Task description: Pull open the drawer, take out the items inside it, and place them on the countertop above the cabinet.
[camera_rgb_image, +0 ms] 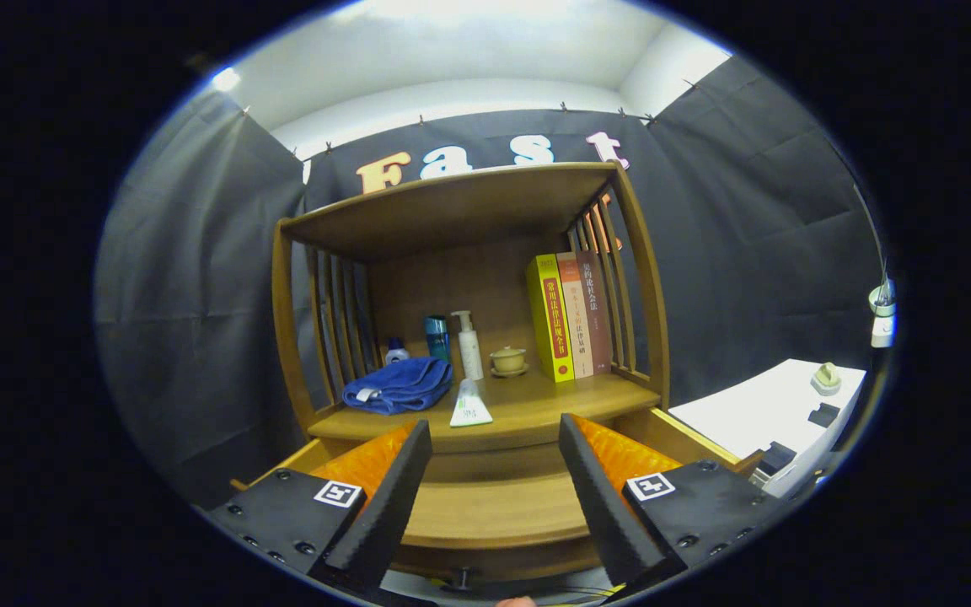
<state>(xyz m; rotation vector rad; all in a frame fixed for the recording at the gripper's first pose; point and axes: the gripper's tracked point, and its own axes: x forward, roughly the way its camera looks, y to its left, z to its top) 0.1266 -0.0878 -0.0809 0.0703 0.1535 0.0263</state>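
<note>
My gripper [494,472] fingers stand apart w/ nothing between, their bases cut off at 6 o'clock. Open drawer [494,506]: fingers cover both side parts of its inside, so I can't tell what lies there; front edge partly cut at 6. Small bottle [397,350] at 10 o'clock of the blue towel [397,385] is half hidden behind it. Book [574,316] spine text too small to read. Bits on the white table [755,413] at 3 o'clock too small to ID
</note>
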